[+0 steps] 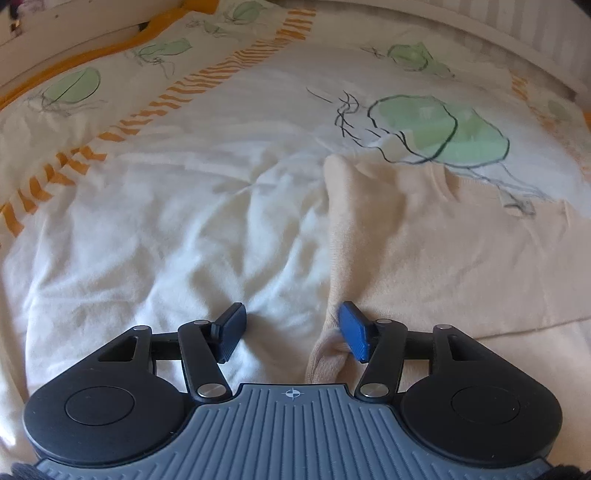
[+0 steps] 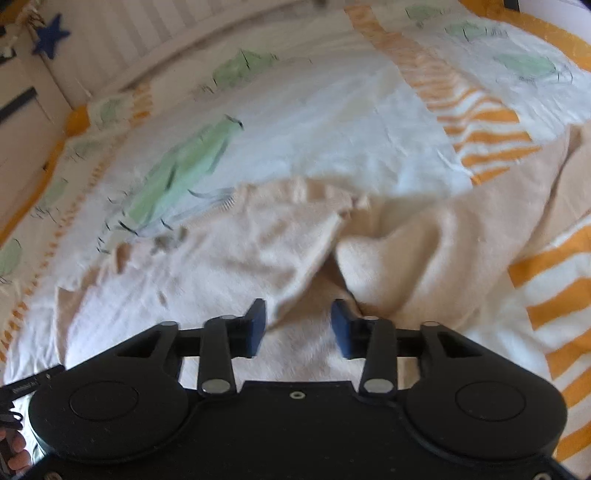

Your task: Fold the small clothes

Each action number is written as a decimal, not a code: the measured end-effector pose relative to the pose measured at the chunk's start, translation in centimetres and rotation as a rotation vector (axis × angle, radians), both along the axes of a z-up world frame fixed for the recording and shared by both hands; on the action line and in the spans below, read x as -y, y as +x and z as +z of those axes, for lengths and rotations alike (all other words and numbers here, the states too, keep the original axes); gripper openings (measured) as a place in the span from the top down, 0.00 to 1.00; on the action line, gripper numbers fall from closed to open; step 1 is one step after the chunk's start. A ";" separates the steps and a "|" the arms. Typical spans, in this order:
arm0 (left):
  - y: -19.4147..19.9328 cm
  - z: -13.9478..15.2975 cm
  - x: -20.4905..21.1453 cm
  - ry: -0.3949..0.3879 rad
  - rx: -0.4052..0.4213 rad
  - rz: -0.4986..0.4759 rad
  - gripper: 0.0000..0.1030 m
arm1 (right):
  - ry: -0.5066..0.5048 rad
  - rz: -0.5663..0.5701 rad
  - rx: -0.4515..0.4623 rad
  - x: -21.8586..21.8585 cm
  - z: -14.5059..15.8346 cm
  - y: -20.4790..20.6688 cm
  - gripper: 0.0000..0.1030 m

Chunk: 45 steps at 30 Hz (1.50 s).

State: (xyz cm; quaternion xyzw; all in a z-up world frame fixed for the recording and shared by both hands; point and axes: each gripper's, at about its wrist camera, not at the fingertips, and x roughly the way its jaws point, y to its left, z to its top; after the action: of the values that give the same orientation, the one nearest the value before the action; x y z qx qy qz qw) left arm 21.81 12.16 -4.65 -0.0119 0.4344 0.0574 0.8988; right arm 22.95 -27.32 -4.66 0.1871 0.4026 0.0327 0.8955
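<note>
A cream sweater (image 1: pixel 443 258) lies rumpled on a white bedspread (image 1: pixel 166 229) printed with green leaves and orange stripes; one fold stands up beside a gap (image 2: pixel 388 258). The left gripper (image 1: pixel 291 332) is released, a sleeve edge against its right finger; the right gripper (image 2: pixel 298 328) hangs parted over the cloth, gripping nothing.

Pale peach knit garment (image 1: pixel 443 258), plain and unpatterned, on a white bedspread (image 1: pixel 166 229) printed with soft green blotches outlined in thin black scribbles, crossed by bands of orange stripes and edged in solid orange. Black left tongs (image 1: pixel 291 332) with blue pads (image 1: pixel 354 330) and a ribbed grey body; black right tongs (image 2: pixel 298 328), darker blue pads (image 2: pixel 341 328). Dark blue star (image 2: pixel 51 36) against a white ribbed wall (image 2: pixel 129 33).
</note>
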 end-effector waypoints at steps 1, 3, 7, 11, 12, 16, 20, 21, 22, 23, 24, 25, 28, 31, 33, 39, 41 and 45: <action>0.2 0.0 0.1 0.012 -0.004 -0.007 0.45 | 0.009 -0.003 0.005 -0.1 0.0 0.3 0.45; 0.3 0.0 0.4 0.033 -0.010 -0.021 0.45 | 0.032 -0.023 -0.011 0.0 -0.2 1.2 0.45; 0.3 -0.1 0.2 0.042 -0.019 -0.033 0.44 | 0.042 -0.065 -0.044 -0.1 -0.7 2.5 0.87; 0.4 0.0 0.1 0.047 -0.028 -0.044 0.42 | 0.040 -0.072 0.005 -0.4 1.0 0.7 0.90; 0.4 0.0 0.2 0.050 -0.030 -0.045 0.42 | 0.051 -0.078 -0.005 -0.3 1.0 0.3 0.90; 0.6 0.2 0.6 0.076 -0.035 -0.057 0.42 | 0.071 -0.084 -0.086 0.8 -1.1 -0.1 0.82; 0.1 2.3 1.1 0.115 -0.008 -0.050 0.44 | 0.130 -0.091 -0.024 2.9 -0.2 -2.0 0.68; -0.2 3.1 1.5 0.126 0.017 -0.052 0.44 | 0.104 -0.098 -0.010 3.4 0.3 -2.6 0.57; -0.5 3.9 2.0 0.129 0.042 -0.063 0.44 | 0.077 -0.106 -0.003 3.8 0.7 -3.0 0.54; -0.6 4.8 2.6 0.129 0.066 -0.084 0.44 | 0.046 -0.117 0.003 4.5 1.0 -3.6 0.52; -0.6 5.5 3.5 0.127 0.082 -0.111 0.44 | 0.023 -0.126 0.005 5.1 1.2 -3.9 0.52; -0.5 6.0 4.5 0.124 0.093 -0.137 0.44 | 0.002 -0.136 0.004 5.8 1.3 -4.2 0.52; 0.0 7.1 8.1 0.092 0.115 -0.227 0.44 | -0.052 -0.193 -0.018 8.6 1.5 -4.4 0.52; 0.8 7.1 11.7 0.044 0.111 -0.301 0.44 | -0.085 -0.248 -0.027 11.4 1.8 -4.1 0.52; 1.2 6.7 14.0 0.024 0.109 -0.345 0.44 | -0.127 -0.280 -0.037 13.4 2.0 -3.5 0.51; 2.3 3.6 19.4 -0.004 0.049 -0.436 0.44 | -0.179 -0.372 -0.059 18.9 2.4 -0.7 0.45; 2.9 1.7 20.4 0.023 -0.017 -0.446 0.44 | -0.183 -0.384 -0.052 19.6 2.7 0.6 0.45; 2.4 -0.6 20.4 0.051 -0.063 -0.441 0.41 | -0.190 -0.380 -0.038 20.1 3.1 4.0 0.45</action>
State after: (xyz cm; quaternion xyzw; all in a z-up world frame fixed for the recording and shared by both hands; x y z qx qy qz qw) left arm 24.24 -8.25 -5.25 0.1081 0.4526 -0.1292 0.8757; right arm 26.95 -47.40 -1.57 0.1748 0.3782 -0.1785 0.8914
